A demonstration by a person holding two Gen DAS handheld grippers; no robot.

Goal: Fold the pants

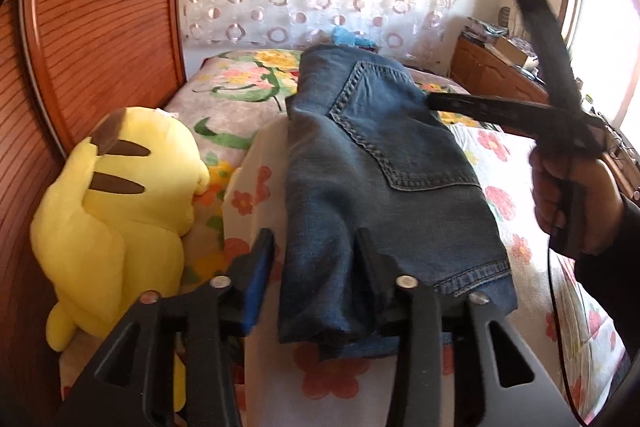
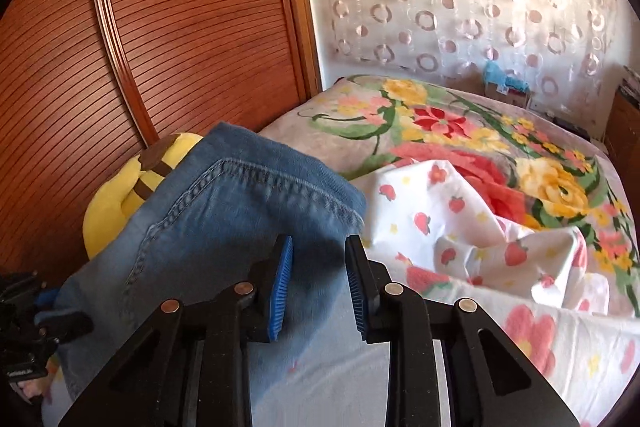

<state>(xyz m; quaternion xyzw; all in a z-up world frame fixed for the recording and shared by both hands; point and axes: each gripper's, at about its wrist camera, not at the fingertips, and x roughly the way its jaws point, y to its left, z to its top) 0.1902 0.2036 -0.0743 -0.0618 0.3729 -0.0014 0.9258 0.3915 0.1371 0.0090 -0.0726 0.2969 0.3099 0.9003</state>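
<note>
Folded blue jeans (image 1: 372,163) lie on the bed, back pocket up. My left gripper (image 1: 314,255) is at their near end with its jaws apart. The left pad stands clear of the cloth and the right finger (image 1: 366,259) rests on the denim, with the jeans' near left edge between them. In the right wrist view the jeans (image 2: 208,219) fill the lower left. My right gripper (image 2: 318,263) hovers over their right edge, jaws apart with denim in the gap but no pad pressing on it. A hand (image 1: 572,195) carries it at the right.
A yellow plush toy (image 1: 120,211) sits left of the jeans against a slatted wooden panel (image 1: 100,27). A floral blanket (image 2: 460,131) and a crumpled strawberry-print sheet (image 2: 460,227) cover the bed. A wooden cabinet (image 1: 492,75) stands at the far right under a bright window.
</note>
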